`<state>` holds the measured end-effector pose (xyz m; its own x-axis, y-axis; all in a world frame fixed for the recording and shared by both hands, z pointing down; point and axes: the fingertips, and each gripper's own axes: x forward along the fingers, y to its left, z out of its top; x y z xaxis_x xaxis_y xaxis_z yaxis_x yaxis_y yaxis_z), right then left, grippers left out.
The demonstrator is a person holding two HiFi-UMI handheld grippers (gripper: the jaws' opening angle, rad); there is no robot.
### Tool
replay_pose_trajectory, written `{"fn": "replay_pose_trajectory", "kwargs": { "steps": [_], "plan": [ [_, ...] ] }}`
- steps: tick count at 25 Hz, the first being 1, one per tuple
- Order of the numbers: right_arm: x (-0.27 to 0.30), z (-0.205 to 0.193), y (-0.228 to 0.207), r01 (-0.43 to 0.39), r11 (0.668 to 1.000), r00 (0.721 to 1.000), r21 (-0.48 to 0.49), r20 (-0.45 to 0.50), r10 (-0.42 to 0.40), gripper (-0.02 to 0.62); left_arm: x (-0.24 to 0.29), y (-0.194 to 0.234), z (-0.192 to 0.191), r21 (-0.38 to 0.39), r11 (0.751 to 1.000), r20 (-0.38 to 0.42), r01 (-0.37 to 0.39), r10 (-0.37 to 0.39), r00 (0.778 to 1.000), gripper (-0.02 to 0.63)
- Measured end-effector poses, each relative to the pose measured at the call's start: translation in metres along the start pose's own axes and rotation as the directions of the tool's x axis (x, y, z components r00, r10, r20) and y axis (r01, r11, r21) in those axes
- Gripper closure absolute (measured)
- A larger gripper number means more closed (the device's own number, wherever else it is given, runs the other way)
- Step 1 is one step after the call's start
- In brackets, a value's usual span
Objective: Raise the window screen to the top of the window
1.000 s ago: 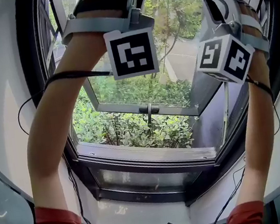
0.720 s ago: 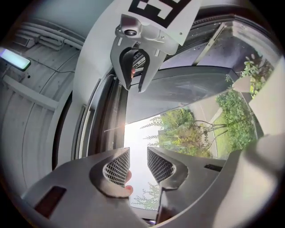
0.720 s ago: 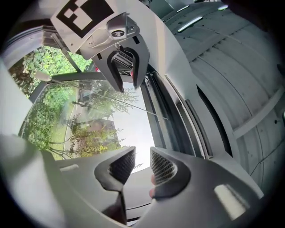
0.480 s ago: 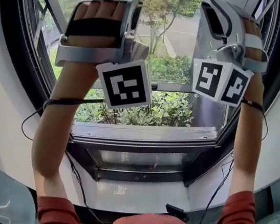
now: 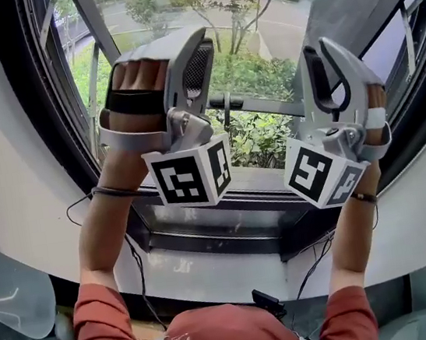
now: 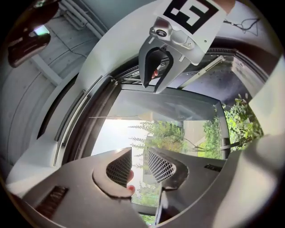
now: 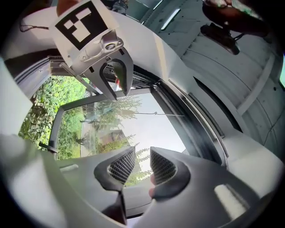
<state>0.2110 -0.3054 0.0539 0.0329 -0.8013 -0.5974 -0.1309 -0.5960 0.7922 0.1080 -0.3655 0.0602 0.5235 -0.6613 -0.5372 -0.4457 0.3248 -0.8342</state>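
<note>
My left gripper [image 6: 138, 167] has its jaws a little apart with nothing in the gap; I see only sky and leaves through it. My right gripper [image 7: 142, 165] is the same, and its jaws have just been opening a touch, also on nothing. So neither tool has hold of anything.

Both hands have dropped together within the last second. They were up against the top of the glass, and now the marker cubes sit level with the lower window frame [image 5: 230, 237], with the shrubs [image 5: 264, 138] outside showing between my arms.

I see no mesh across the opening, and the outlook is clear through the pane. In the right gripper view a thin line [image 7: 147, 113] with a small tab crosses the upper glass. That may be the lower edge of the window screen parked high, but I cannot tell for sure.

I judge the lift is finished and I am pulling away, not reaching for the screen.
</note>
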Motion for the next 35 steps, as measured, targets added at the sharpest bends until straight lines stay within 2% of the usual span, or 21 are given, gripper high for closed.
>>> {"fn": "replay_pose_trajectory", "kwargs": {
  "steps": [5,9,14,17,21,24,25,28,29,32,35],
  "plan": [
    [-0.029,0.002,0.038,-0.044,0.998,0.999,0.055,0.000,0.044,0.483,-0.020,-0.038,-0.006,-0.101,0.994,-0.007,0.044,-0.045,0.999,0.502],
    [-0.050,0.006,0.075,-0.109,0.990,0.994,0.092,0.002,0.109,0.483,-0.044,-0.063,-0.016,-0.197,0.977,-0.018,0.082,-0.087,0.996,0.502],
    [-0.083,0.002,0.108,-0.173,0.963,0.984,0.206,-0.002,0.178,0.483,-0.080,-0.105,-0.033,-0.343,0.929,-0.053,0.137,-0.165,0.985,0.502],
    [-0.103,-0.003,0.125,-0.206,0.931,0.976,0.300,-0.008,0.219,0.483,-0.100,-0.129,-0.046,-0.439,0.887,-0.080,0.144,-0.198,0.977,0.502],
    [-0.129,-0.003,0.148,-0.247,0.850,0.961,0.465,0.004,0.277,0.483,-0.127,-0.163,-0.056,-0.592,0.786,-0.079,0.178,-0.277,0.958,0.502],
    [-0.145,-0.006,0.159,-0.234,0.775,0.958,0.587,0.001,0.288,0.483,-0.147,-0.183,-0.059,-0.681,0.709,-0.082,0.183,-0.322,0.943,0.502],
    [-0.150,-0.008,0.160,-0.220,0.749,0.959,0.625,-0.003,0.284,0.483,-0.154,-0.189,-0.059,-0.722,0.667,-0.076,0.183,-0.339,0.938,0.502],
    [-0.159,-0.008,0.161,-0.182,0.664,0.964,0.725,-0.001,0.265,0.483,-0.171,-0.199,-0.060,-0.850,0.491,-0.019,0.190,-0.388,0.921,0.502],
    [-0.162,-0.007,0.162,-0.180,0.640,0.965,0.747,0.008,0.263,0.483,-0.174,-0.198,-0.061,-0.876,0.445,0.002,0.186,-0.381,0.925,0.502],
    [-0.168,-0.004,0.168,-0.180,0.579,0.965,0.795,0.028,0.263,0.485,-0.184,-0.198,-0.063,-0.934,0.327,0.019,0.142,-0.353,0.935,0.502],
    [-0.178,-0.006,0.175,-0.154,0.509,0.966,0.847,0.022,0.257,0.485,-0.196,-0.207,-0.060,-0.965,0.236,0.021,0.114,-0.364,0.931,0.503]
  ]
}}
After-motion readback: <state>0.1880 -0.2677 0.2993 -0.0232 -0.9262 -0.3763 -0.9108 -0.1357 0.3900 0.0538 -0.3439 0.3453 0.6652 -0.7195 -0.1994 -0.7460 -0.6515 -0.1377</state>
